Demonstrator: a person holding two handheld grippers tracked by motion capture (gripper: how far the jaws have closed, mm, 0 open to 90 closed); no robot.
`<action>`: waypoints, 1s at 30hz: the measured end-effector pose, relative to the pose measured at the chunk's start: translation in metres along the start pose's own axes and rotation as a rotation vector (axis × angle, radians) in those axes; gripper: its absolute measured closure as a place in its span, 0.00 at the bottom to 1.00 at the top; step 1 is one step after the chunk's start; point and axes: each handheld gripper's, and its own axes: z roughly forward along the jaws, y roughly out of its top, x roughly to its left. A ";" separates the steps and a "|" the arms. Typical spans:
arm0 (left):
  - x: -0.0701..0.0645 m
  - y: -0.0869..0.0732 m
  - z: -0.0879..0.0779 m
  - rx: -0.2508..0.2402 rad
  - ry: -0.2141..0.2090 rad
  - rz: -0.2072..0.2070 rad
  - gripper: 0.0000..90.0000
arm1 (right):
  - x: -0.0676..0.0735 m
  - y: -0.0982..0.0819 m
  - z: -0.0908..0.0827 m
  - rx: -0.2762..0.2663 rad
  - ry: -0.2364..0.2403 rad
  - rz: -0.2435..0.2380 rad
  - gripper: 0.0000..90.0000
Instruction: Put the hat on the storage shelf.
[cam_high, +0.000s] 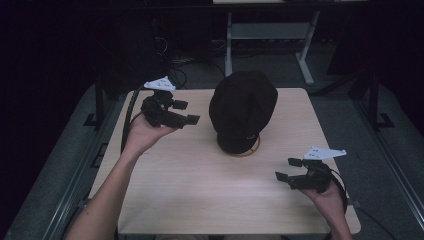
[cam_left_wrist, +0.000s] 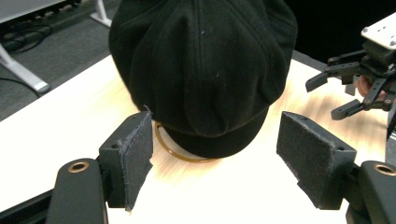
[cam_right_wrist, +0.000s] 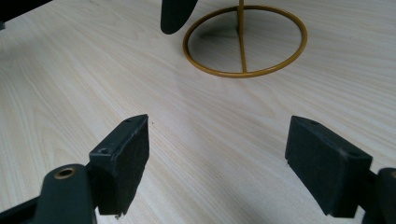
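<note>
The wooden table (cam_high: 200, 200) is bare but for a black hat (cam_high: 243, 107) sitting on a brass wire stand (cam_right_wrist: 245, 42), whose ring base rests ahead of both sets of jaws. The left gripper (cam_left_wrist: 215, 158) faces the hat closely, jaws spread wide and empty, the hat's brim between and just beyond them. The right gripper (cam_right_wrist: 217, 154) hangs low, also released, well short of the ring. This looks like an approach; lifting the hat probably needs the left jaws closed on the brim. The dark room behind is hard to read.
</note>
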 end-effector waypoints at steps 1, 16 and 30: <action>0.000 -0.003 -0.002 -0.002 0.001 -0.004 0.29 | 0.000 0.000 0.000 -0.001 0.000 -0.001 0.24; 0.001 -0.040 -0.019 -0.022 0.020 -0.039 0.28 | 0.003 0.001 0.004 0.016 -0.004 -0.011 0.24; -0.001 -0.070 -0.026 -0.033 0.033 -0.071 0.26 | 0.005 0.000 0.002 0.014 -0.014 -0.020 0.24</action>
